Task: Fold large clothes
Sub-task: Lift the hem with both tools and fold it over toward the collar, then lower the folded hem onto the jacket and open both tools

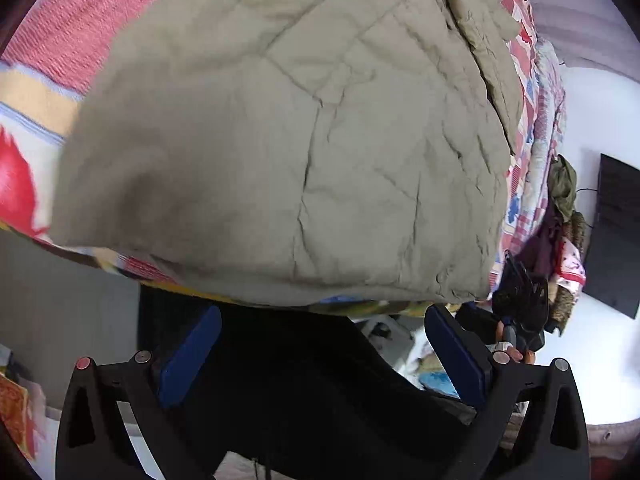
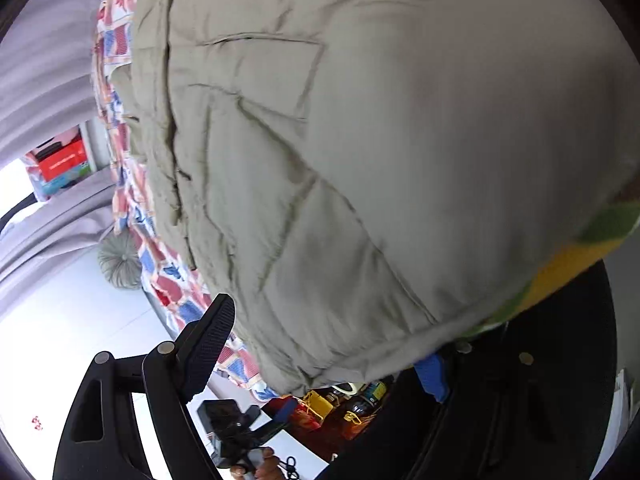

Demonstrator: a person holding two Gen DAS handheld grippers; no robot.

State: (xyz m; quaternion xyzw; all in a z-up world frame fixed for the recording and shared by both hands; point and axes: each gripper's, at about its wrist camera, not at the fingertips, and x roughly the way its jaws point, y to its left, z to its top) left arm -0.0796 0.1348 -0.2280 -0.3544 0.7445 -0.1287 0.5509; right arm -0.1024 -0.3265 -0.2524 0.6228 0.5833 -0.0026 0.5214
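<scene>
Beige quilted jacket (image 1: 288, 140) lies spread on a patterned bedspread (image 1: 60, 40), its near edge hanging at the bed's near side. Left hand-held gripper (image 1: 320, 356) sits just below that edge, blue pads apart, nothing between them. Right hand-held gripper (image 2: 328, 344) is at the jacket (image 2: 360, 140) hem; one finger shows left, the other is half hidden under cloth, so grip cannot be told. Bedspread (image 2: 120, 40) shows far left.
</scene>
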